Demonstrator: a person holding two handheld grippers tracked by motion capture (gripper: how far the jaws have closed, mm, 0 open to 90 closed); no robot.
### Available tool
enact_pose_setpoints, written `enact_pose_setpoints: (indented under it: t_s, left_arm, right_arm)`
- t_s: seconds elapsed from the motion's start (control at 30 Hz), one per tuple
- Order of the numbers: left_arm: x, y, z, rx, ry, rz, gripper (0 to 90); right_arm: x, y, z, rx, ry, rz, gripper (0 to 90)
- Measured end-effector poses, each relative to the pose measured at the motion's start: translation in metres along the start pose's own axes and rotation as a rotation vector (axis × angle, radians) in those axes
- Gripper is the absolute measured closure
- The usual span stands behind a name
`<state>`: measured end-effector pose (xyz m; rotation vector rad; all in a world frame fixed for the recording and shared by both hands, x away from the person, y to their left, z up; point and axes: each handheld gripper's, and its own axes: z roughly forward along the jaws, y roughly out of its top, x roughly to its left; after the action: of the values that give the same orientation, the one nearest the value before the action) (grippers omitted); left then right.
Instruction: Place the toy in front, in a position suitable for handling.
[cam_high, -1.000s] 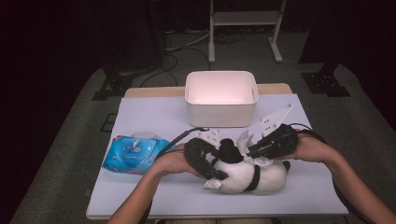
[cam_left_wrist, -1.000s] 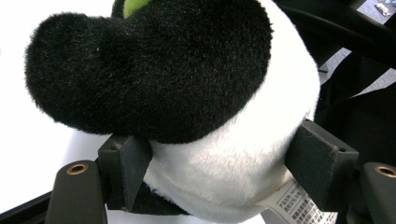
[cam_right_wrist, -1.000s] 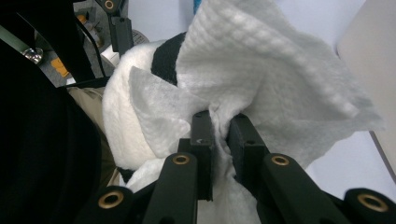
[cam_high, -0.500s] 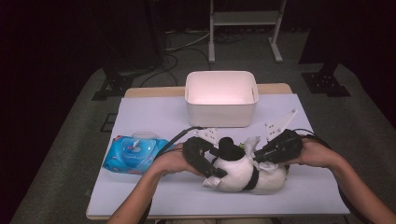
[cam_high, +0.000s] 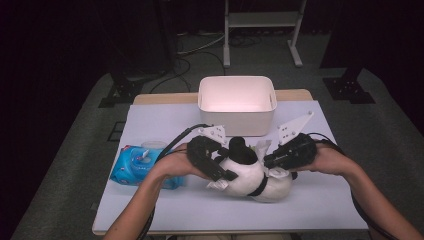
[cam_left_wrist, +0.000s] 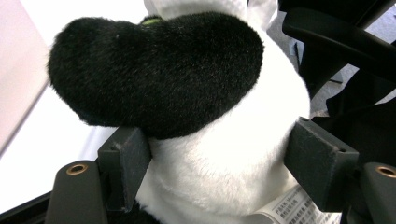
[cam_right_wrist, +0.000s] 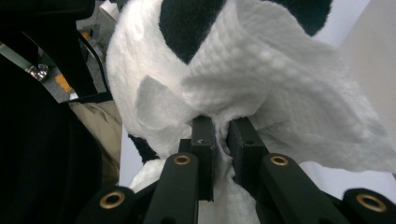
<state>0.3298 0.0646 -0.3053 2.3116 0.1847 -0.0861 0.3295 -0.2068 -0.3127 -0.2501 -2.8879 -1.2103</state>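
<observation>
Panda plush and wet wipe, both grippers engaged at the table's near centre.

We note the table (cam_high: 150, 120), then the white bin (cam_high: 237, 104) at the far edge. The plush panda (cam_high: 250, 175) lies in front of it (wipes pack (cam_high: 135, 165) to its left). Our left gripper (cam_left_wrist: 219, 168) clamps the panda's body; the right gripper (cam_right_wrist: 222, 140) pinches a white wipe (cam_right_wrist: 280, 93) against the plush.

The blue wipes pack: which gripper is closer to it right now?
Left. The left gripper grips the plush panda just right of the blue wipes pack; the right gripper, pinching a white wipe, sits farther right, across the panda.
</observation>
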Motion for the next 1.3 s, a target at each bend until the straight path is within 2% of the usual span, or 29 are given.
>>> enact_pose_setpoints:
  t_s: [0.17, 0.27, 0.33, 0.43, 0.57, 0.8, 1.07, 1.13, 1.3]
  left_arm:
    - [-0.002, 0.004, -0.010, 0.012, 0.020, 0.009, 26.3]
    - [-0.002, 0.005, -0.005, 0.028, 0.024, 0.012, 26.3]
    - [-0.001, 0.007, -0.002, 0.006, 0.021, 0.010, 26.3]
    - [-0.002, 0.014, 0.003, 0.005, 0.023, 0.027, 26.2]
    - [-0.005, 0.023, 0.007, 0.023, 0.033, 0.046, 26.2]
    - [-0.009, 0.034, 0.015, 0.031, 0.027, 0.073, 26.0]
    - [-0.010, 0.042, 0.021, 0.032, 0.017, 0.078, 25.3]
    - [-0.010, 0.044, 0.022, 0.036, 0.017, 0.081, 25.1]
    - [-0.010, 0.045, 0.026, 0.038, 0.018, 0.077, 23.0]
  right_arm:
    - [-0.001, 0.004, 0.005, -0.022, 0.013, -0.001, 80.8]
    - [-0.003, 0.000, 0.007, -0.019, 0.019, 0.012, 80.8]
    - [-0.004, -0.003, 0.004, -0.012, 0.011, 0.013, 80.8]
    - [-0.003, -0.003, -0.004, 0.002, -0.013, 0.012, 80.8]
    - [-0.001, 0.002, -0.014, 0.018, -0.035, -0.003, 80.8]
    - [0.003, 0.020, -0.031, -0.023, -0.052, -0.027, 80.8]
    - [0.006, 0.043, -0.036, -0.024, -0.060, -0.075, 80.8]
    - [0.007, 0.046, -0.036, -0.026, -0.051, -0.074, 80.8]
    - [0.005, 0.042, -0.032, 0.025, -0.066, -0.076, 81.4]
